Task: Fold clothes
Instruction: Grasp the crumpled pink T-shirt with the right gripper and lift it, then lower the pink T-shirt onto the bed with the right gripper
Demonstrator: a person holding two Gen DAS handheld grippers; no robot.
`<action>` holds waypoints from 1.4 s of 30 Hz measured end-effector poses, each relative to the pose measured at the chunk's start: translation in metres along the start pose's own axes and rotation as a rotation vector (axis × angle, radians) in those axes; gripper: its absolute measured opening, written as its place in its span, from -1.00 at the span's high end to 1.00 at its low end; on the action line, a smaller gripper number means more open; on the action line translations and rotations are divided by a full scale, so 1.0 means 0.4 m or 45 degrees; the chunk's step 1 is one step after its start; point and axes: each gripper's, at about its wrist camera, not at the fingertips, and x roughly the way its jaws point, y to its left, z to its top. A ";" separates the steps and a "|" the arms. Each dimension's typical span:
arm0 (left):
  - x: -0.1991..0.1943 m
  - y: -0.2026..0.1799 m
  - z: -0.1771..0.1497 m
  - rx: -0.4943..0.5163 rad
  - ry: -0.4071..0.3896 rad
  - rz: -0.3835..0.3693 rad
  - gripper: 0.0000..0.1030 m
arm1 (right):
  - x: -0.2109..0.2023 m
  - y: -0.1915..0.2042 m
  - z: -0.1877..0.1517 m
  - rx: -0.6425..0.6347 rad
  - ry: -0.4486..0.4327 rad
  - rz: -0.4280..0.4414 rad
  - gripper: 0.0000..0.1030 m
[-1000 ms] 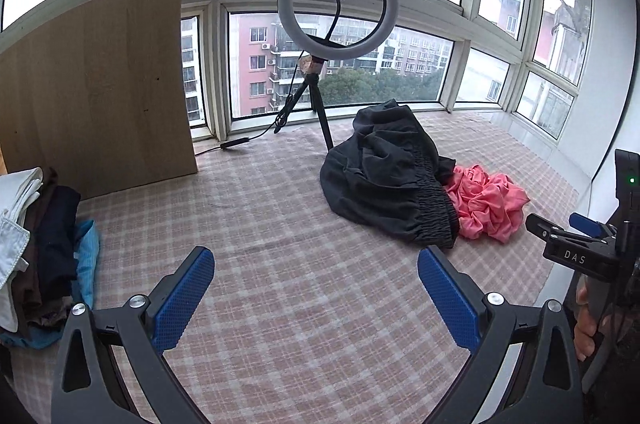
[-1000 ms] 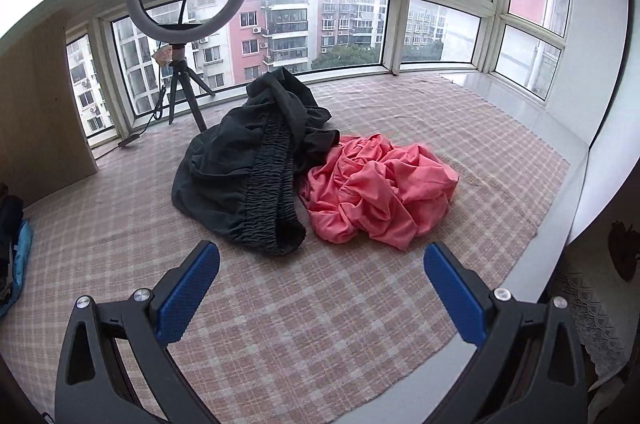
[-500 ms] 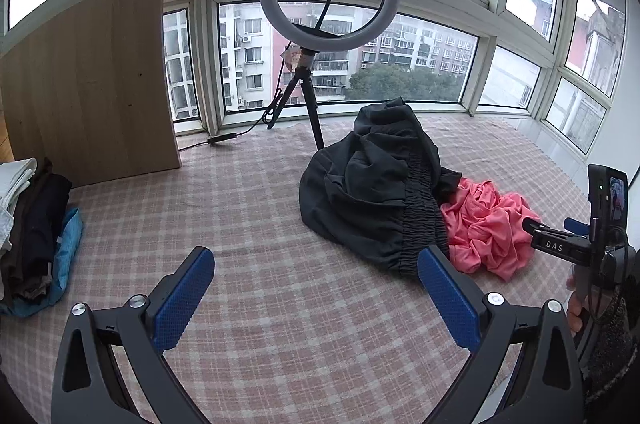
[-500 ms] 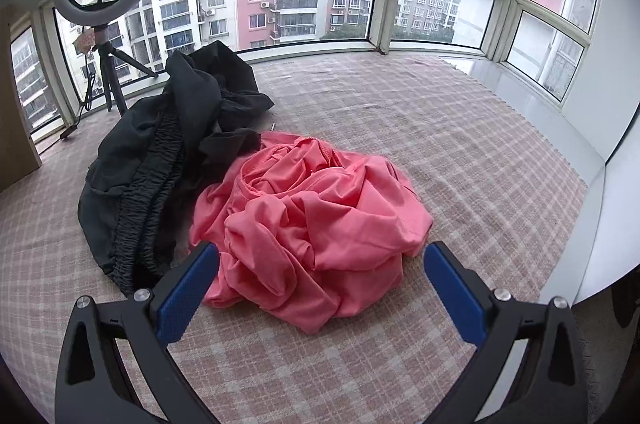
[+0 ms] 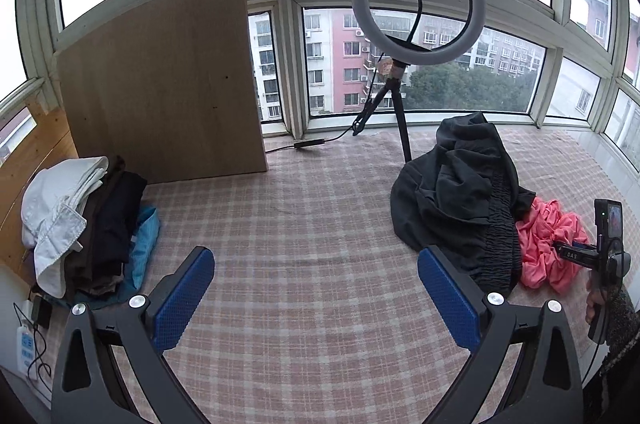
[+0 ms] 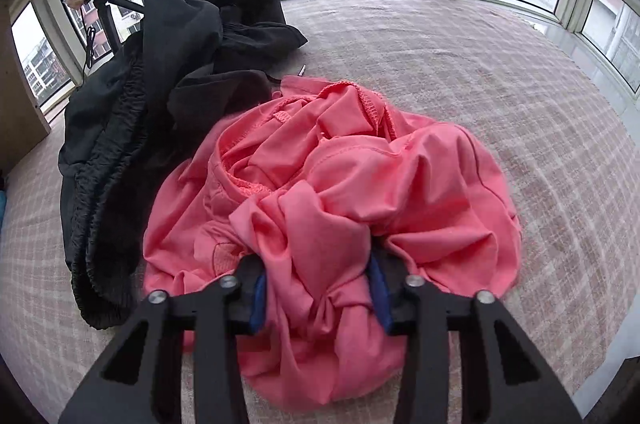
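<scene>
A crumpled pink garment (image 6: pixel 340 184) lies on the checked cloth beside a heap of black clothing (image 6: pixel 140 96). My right gripper (image 6: pixel 320 298) has closed its blue pads on a bunched fold at the near side of the pink garment. In the left wrist view the pink garment (image 5: pixel 548 248) and the black heap (image 5: pixel 460 192) lie at the right. My left gripper (image 5: pixel 316 300) is open and empty above the checked cloth (image 5: pixel 300 224), left of both garments.
A stack of folded clothes (image 5: pixel 80 224) sits at the left by a wooden board (image 5: pixel 160 84). A ring light on a tripod (image 5: pixel 416 24) stands at the back by the windows, its cable trailing left. The surface's edge runs along the right.
My right gripper has moved forward and down onto the pink garment and closed on it. My left gripper has swung left, so the folded stack shows more.
</scene>
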 end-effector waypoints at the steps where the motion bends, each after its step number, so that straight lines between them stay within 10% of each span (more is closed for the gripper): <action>1: -0.003 0.025 0.002 -0.009 -0.008 0.016 -0.98 | -0.032 -0.012 0.007 0.028 -0.026 0.040 0.64; 9: -0.020 0.220 0.018 -0.064 -0.094 0.006 -0.98 | -0.455 0.032 0.115 0.181 -0.440 0.242 0.73; 22: -0.146 0.624 0.021 -0.172 -0.285 -0.012 -0.98 | -1.049 0.781 0.133 -0.457 -0.895 0.730 0.76; 26: -0.164 0.722 -0.003 -0.180 -0.288 0.027 -0.98 | -0.932 0.867 0.132 -0.431 -0.723 0.677 0.63; 29: -0.138 0.747 -0.042 -0.149 -0.222 0.044 -0.99 | -0.706 0.889 0.096 -0.442 -0.422 0.420 -0.48; 32: -0.100 0.744 -0.100 -0.107 -0.140 0.070 -0.99 | -0.504 0.844 0.004 -0.413 -0.237 0.312 -0.48; 36: -0.026 0.720 -0.180 -0.095 0.002 0.058 -0.99 | -0.315 0.840 -0.104 -0.434 -0.036 0.463 -0.48; 42: 0.088 0.617 -0.258 -0.093 0.200 -0.067 -0.98 | -0.173 0.941 -0.145 -0.578 0.069 0.434 -0.48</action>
